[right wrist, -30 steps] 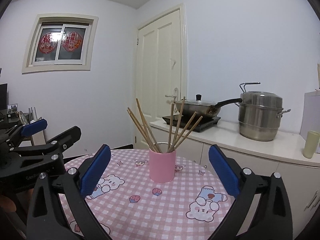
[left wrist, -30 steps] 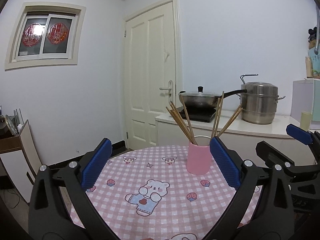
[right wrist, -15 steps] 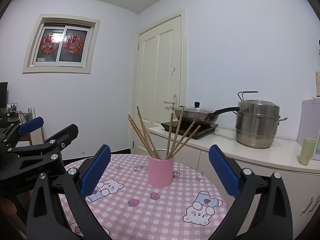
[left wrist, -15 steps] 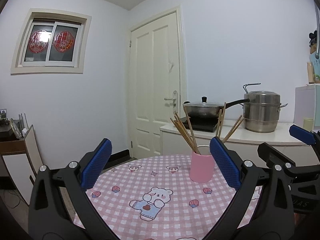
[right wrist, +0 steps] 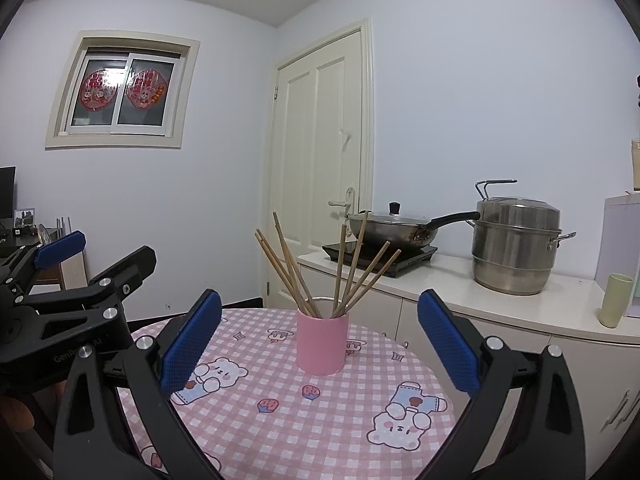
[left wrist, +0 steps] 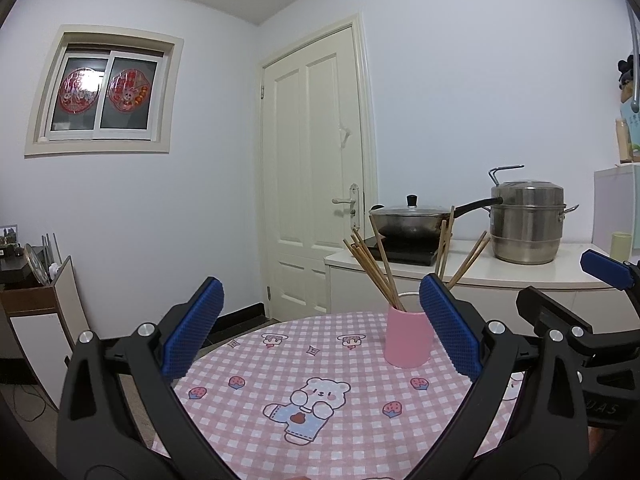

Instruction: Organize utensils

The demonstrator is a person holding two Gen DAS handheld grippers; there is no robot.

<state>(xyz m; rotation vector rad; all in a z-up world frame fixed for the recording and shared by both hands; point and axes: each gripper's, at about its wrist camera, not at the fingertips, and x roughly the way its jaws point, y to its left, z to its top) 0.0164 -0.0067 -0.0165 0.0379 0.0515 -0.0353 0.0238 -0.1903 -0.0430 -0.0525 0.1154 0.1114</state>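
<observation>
Both hand-held grippers (left wrist: 320,328) (right wrist: 319,340) gape wide, holding nothing.

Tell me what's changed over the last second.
Both cameras tilted up: the cup and table sit lower in view, with more ceiling showing. Nothing was grasped or released. Both grippers, left and right, stay open and empty; chopsticks remain in the cup.

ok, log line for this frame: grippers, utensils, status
left gripper: open, empty | right gripper: open, empty | chopsticks: upright in pink cup | cup on checked tablecloth | contact: none
</observation>
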